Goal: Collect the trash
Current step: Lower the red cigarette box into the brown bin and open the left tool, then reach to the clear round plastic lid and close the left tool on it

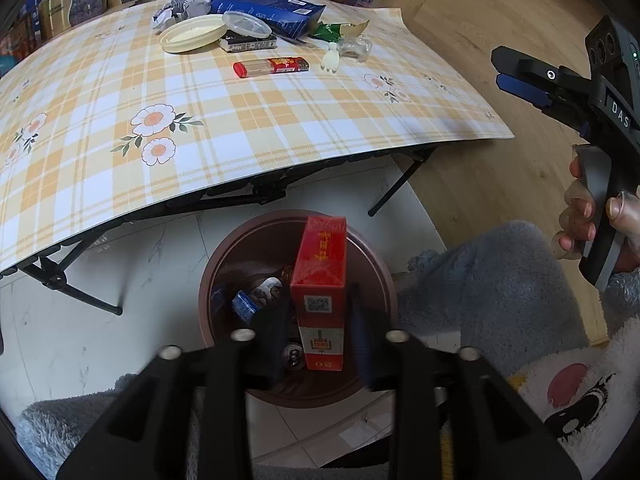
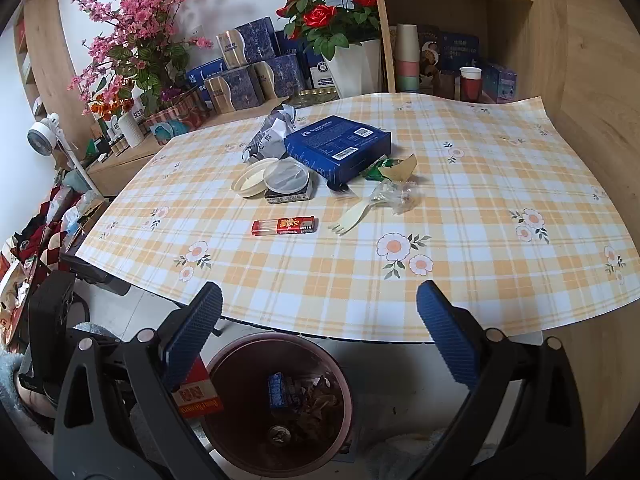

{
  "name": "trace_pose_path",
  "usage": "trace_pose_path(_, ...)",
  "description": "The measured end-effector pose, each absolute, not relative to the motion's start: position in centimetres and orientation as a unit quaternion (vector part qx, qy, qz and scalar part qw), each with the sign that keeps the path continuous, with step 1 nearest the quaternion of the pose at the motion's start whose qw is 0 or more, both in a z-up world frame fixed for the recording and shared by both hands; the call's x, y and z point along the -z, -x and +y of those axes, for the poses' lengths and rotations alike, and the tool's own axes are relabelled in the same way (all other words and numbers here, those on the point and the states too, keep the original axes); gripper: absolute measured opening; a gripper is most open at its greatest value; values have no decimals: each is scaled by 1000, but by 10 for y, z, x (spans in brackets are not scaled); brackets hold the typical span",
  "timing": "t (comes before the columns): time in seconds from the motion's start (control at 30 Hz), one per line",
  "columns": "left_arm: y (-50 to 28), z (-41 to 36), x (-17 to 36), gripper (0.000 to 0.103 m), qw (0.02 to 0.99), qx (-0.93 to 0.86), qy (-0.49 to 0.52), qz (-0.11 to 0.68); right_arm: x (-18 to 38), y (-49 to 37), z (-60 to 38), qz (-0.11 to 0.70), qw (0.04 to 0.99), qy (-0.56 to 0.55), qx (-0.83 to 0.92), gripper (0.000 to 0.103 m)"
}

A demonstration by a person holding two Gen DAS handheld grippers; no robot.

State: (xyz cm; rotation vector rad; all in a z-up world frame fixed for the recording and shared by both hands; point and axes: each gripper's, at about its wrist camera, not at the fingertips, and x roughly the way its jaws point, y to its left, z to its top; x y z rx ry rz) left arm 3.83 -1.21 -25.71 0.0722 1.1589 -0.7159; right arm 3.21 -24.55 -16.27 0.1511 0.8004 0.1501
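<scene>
Fingers of the left gripper (image 1: 320,320) stand apart around a red cardboard cigarette pack (image 1: 320,280) above the round brown plastic bin (image 1: 224,256), right gripper (image 2: 318,344) fingers wide apart.

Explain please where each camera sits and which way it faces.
Left wrist: on the left gripper, looking down into the brown bin at the red pack; a hand with the right gripper and grey sleeves show.
Right wrist: on the open right gripper, facing the checked table; only its fingers show.
Shared: bin, table, red lighter, blue box.
</scene>
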Motion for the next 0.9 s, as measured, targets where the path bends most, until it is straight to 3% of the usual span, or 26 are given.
trace_pose_path(0.13, -39, -9, 253, 64, 784, 336, -22, 522, 167, -33, -246, 393, 913, -77, -72, 96)
trace_pose_path(0.33, -47, 7, 238, 84, 817, 305, 7, 490, 172, -34, -249, 398, 911, -83, -68, 96)
trace_pose_path(0.63, -65, 41, 201, 87, 885, 235, 54, 399, 178, -37, -259, 400, 910, -91, -52, 97)
trace_pose_path(0.9, -84, 58, 192, 87, 907, 182, 53, 377, 186, -46, -270, 401, 912, -84, -29, 97)
